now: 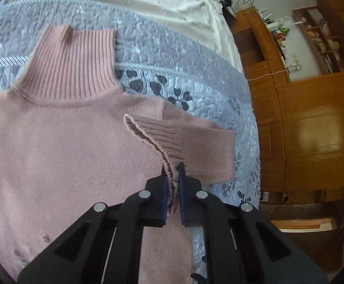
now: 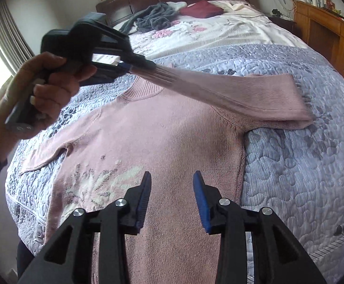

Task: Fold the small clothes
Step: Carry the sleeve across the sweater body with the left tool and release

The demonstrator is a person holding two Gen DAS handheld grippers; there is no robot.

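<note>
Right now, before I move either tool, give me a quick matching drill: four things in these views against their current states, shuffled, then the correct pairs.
Things:
1. left tool
2. right tool
3. sweater cuff
4. maroon folded cloth

States:
A. open, hovering over the sweater's body
B. lying near the headboard
C. shut on the ribbed sleeve end
D. lifted and drawn across the chest

Pairs: 1-C, 2-A, 3-D, 4-B

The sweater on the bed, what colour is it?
Dusty pink sweater, with a white and grey flower pattern near the hem; the right wrist view shows it best.
</note>
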